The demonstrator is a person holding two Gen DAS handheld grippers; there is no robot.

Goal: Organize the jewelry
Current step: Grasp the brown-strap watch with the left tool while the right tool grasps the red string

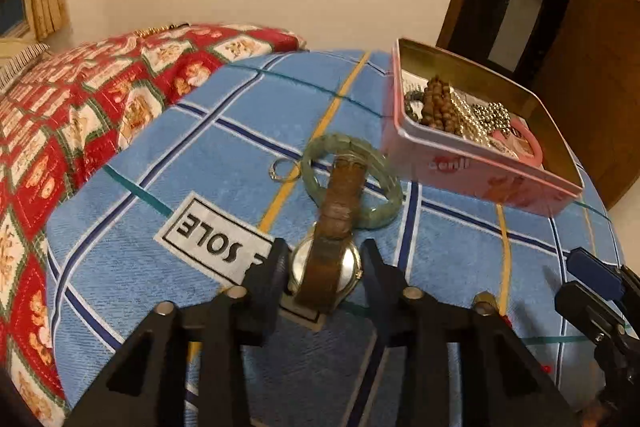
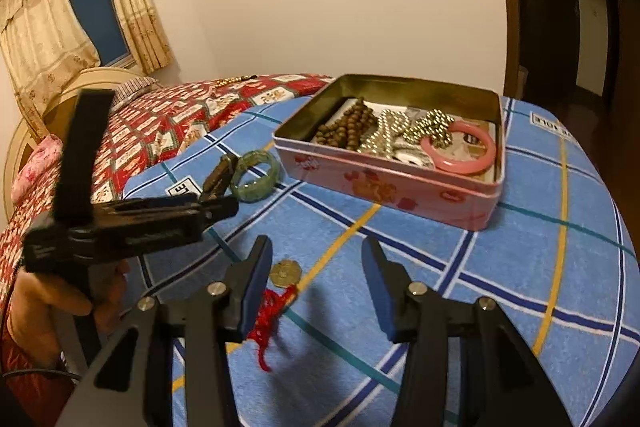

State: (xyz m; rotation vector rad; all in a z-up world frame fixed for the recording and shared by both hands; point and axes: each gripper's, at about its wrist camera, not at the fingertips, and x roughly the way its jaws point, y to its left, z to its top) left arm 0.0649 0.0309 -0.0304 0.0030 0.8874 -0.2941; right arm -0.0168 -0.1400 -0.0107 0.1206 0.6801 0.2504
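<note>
My left gripper (image 1: 325,263) stands open over the blue checked blanket (image 1: 160,155), its fingers close on either side of a brown-strapped watch (image 1: 328,267); I see no firm pinch. Past the watch lie a green bangle (image 1: 384,203) and a small ring (image 1: 280,171). The pink tin (image 2: 384,183) holds brown beads (image 2: 348,125), metal bead chains and a pink bangle (image 2: 460,167). My right gripper (image 2: 316,279) is open and grips nothing. A gold coin charm (image 2: 285,271) on a red knotted cord (image 2: 270,319) lies by its left finger.
A red patterned quilt (image 2: 160,123) covers the bed to the left. A hand (image 2: 52,303) holds the left gripper (image 2: 228,205) at the left of the right wrist view. The blanket drops off at the right, toward a dark door (image 1: 560,27).
</note>
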